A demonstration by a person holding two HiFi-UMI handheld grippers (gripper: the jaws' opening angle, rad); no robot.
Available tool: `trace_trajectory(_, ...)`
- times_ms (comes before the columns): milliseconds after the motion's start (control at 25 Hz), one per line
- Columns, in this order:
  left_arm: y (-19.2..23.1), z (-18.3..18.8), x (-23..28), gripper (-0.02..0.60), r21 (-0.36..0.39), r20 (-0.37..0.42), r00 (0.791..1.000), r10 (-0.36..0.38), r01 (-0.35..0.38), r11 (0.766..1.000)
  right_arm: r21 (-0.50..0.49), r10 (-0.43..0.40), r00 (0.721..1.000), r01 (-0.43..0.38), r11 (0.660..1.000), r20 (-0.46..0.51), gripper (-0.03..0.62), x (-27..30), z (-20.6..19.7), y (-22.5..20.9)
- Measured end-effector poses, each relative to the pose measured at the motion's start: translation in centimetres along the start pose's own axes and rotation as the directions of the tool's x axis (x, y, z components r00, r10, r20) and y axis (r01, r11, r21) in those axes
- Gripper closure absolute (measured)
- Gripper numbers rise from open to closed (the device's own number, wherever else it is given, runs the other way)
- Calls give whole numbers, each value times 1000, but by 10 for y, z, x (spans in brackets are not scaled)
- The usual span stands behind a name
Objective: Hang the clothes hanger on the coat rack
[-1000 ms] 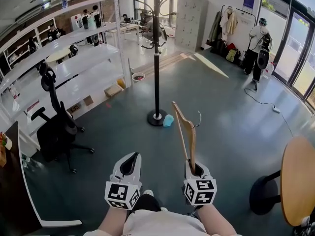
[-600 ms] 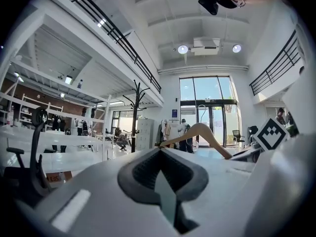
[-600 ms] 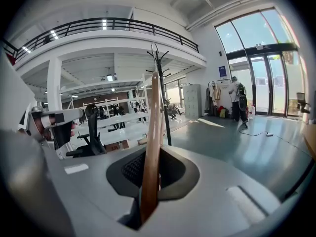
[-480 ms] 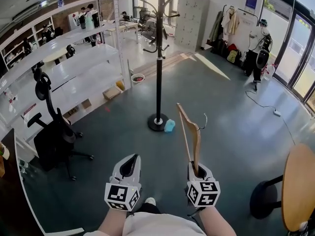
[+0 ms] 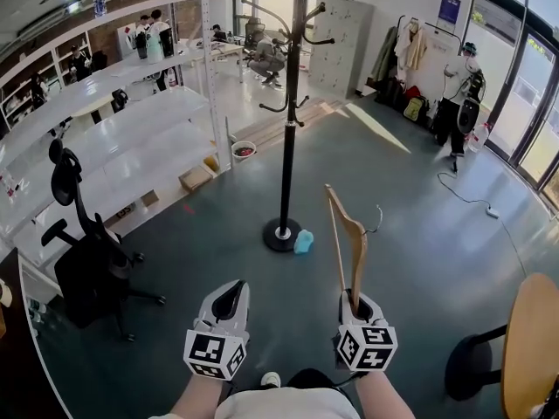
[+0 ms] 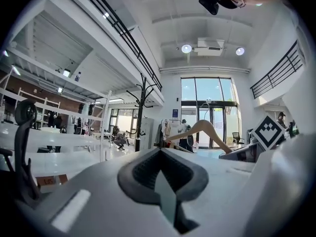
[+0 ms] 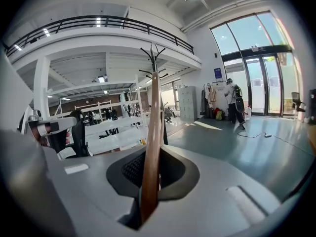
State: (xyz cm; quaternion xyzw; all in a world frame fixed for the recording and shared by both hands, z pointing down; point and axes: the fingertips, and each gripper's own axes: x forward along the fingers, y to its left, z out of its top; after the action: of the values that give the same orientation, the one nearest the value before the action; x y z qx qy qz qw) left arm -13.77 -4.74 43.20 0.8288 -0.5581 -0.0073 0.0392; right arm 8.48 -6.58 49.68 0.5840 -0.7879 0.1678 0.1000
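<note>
A tall black coat rack [image 5: 291, 103] stands on the grey floor ahead, its round base [image 5: 281, 234] just beyond my grippers. My right gripper [image 5: 356, 308] is shut on one end of a wooden clothes hanger [image 5: 348, 243], which stands upright with its metal hook [image 5: 377, 221] pointing right. In the right gripper view the hanger [image 7: 152, 142] rises between the jaws, and the rack's top prongs [image 7: 153, 51] show behind it. My left gripper [image 5: 231, 293] is beside it, shut and holding nothing. The left gripper view shows the hanger [image 6: 202, 127] and the rack [image 6: 139, 112] ahead.
A black office chair [image 5: 87, 260] stands at left beside long white desks [image 5: 113, 120]. A small blue object [image 5: 303, 241] lies by the rack's base. A round wooden table [image 5: 533, 339] is at right. A person [image 5: 458, 94], a clothes rail [image 5: 410, 51] and a floor cable [image 5: 472, 201] are farther off.
Both grippers and the hanger have been carried forward, and the coat rack now stands nearer and larger. The chair has slid left. The grip on the hanger is unchanged.
</note>
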Motion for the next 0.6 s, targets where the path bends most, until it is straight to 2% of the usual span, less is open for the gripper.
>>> trace_trajectory(240,31,-4,49,581,13,0,1000,12,-12,1000,-16,16,1000,-16,1000,4,546,57,19,-11)
trace_trajectory(600,59,6,164,581,55,22,999,34,-35,998,-3,63,998,-63,998,-5,546,168,61,-57)
